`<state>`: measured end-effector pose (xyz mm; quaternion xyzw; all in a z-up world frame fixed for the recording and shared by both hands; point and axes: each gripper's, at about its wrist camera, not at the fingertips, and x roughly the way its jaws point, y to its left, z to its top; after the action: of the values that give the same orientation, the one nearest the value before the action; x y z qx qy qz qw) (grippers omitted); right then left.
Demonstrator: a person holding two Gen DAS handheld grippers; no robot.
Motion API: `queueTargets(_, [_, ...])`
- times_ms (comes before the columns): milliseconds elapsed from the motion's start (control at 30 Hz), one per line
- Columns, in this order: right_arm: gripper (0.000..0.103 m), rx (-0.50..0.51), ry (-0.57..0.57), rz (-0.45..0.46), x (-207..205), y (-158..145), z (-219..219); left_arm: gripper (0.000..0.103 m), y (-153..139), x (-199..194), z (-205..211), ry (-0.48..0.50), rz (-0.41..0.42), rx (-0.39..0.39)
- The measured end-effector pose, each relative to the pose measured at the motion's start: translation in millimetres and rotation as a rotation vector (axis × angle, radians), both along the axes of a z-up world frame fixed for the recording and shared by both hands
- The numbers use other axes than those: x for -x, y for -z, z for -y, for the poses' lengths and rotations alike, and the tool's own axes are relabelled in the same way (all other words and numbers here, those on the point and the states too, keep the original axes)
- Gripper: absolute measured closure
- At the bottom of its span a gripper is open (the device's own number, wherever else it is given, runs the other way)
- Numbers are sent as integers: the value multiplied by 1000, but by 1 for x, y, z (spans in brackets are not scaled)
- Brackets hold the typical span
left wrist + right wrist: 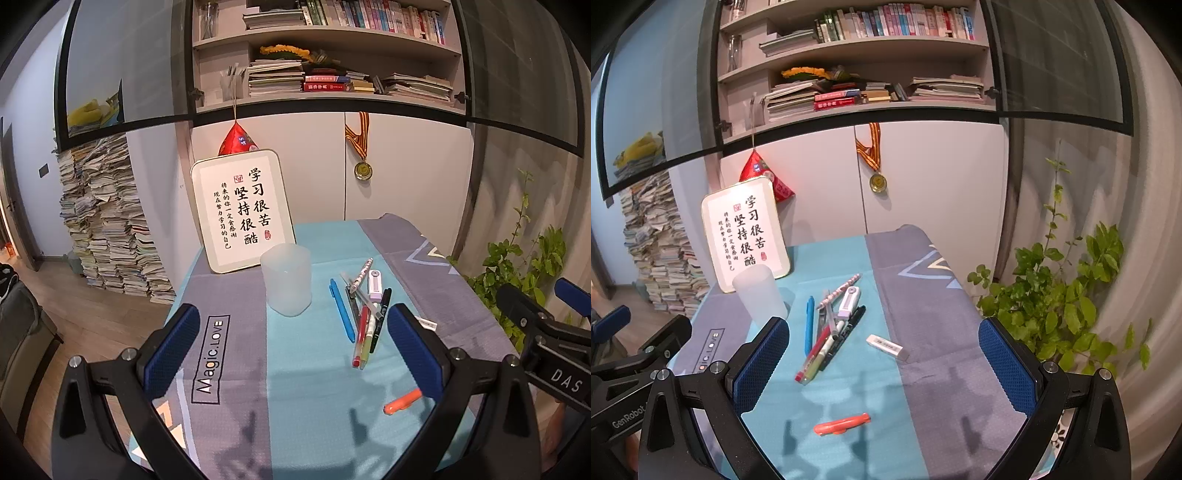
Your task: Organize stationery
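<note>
A frosted plastic cup (pixel 286 280) (pixel 759 293) stands upright on the teal and grey tablecloth (pixel 317 424). To its right lies a pile of pens (pixel 364 314) (pixel 831 332), with a blue pen (pixel 341 310) (pixel 809 325) at its left side and a white correction tape (pixel 849 302) on it. An orange pen (pixel 402 401) (pixel 842 424) lies alone nearer to me. A white eraser (pixel 887 346) lies right of the pile. My left gripper (pixel 291 350) is open and empty above the near cloth. My right gripper (pixel 882 365) is open and empty too.
A framed calligraphy board (pixel 242 208) (pixel 746 236) leans against the white cabinet behind the cup. A leafy plant (pixel 1063 295) stands off the table's right edge. A tall stack of books (pixel 107 221) sits on the floor at the left.
</note>
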<state>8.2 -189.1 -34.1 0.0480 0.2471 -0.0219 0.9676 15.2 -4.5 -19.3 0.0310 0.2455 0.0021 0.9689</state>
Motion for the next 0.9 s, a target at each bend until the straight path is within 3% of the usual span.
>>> queueTargets(367, [1,8,-3,0,-1,1,0,6,0,-2,0,3,0,-9])
queueTargets(633, [1,11,-2,-10,-6,2,-1,18,5,-10,1,15,-28,-2])
queueTargets(900, [1,14,-5,-25,-17,5,-3,21,11,-19,3,14,-51,-4])
